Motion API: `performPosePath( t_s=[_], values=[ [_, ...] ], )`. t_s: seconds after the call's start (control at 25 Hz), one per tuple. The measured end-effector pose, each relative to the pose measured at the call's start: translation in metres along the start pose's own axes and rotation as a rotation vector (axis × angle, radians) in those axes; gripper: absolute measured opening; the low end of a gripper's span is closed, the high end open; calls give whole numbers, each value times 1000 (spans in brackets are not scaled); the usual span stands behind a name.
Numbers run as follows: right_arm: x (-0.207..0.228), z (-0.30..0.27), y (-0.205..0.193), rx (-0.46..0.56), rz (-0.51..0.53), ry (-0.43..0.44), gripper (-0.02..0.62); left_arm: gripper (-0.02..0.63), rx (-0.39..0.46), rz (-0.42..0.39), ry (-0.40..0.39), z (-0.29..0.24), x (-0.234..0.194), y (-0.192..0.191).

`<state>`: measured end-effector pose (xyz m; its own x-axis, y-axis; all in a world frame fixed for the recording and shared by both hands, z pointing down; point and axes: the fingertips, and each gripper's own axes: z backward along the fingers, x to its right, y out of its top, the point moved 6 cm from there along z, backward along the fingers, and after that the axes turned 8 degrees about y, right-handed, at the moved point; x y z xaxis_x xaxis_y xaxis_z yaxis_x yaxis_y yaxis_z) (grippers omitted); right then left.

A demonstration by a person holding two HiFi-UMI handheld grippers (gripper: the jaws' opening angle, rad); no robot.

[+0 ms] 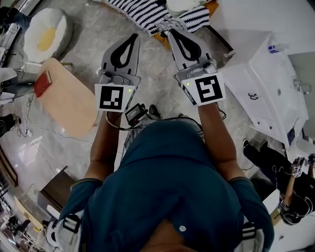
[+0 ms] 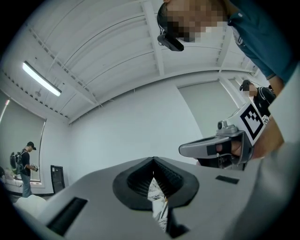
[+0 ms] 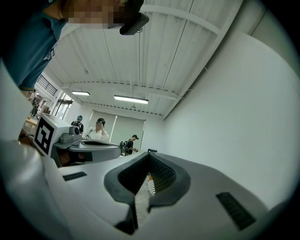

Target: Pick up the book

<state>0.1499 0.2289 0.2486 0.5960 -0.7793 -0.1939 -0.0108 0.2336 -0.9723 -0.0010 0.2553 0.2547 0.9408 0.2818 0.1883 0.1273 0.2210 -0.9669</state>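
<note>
Lying well left of left hand-held gripper (image 1: 133,37): book (image 1: 43,82).

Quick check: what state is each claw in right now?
Left claw: closed, holding nothing.
Right claw: closed, holding nothing.

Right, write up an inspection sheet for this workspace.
Surface: small wooden table at the left, on pale marble floor.
Job's things: red book lies flat at the table's edge, untouched.
Clutter: striped cloth ahead; round white cushion beside the table.
Grippers: left gripper and right gripper side by side, jaws together, both empty, away from the book.
Cables: black cable and small black box by the person's arms.
Surroundings: white cabinet at the right; people far off.
</note>
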Motion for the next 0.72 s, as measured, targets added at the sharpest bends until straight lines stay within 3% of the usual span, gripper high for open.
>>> performPosePath(
  t_s=[0.16, 0.44, 0.72],
  values=[
    [5, -20, -1, -11, 11, 4, 13, 5, 2, 26, 8, -11, -18, -3],
    [36, -45, -18, -3, -1, 38, 14, 5, 0, 4, 30, -48, -27, -19],
    [89, -76, -29, 25, -60, 96, 13, 5, -74, -25, 58, -106, -25, -34]
  ],
)
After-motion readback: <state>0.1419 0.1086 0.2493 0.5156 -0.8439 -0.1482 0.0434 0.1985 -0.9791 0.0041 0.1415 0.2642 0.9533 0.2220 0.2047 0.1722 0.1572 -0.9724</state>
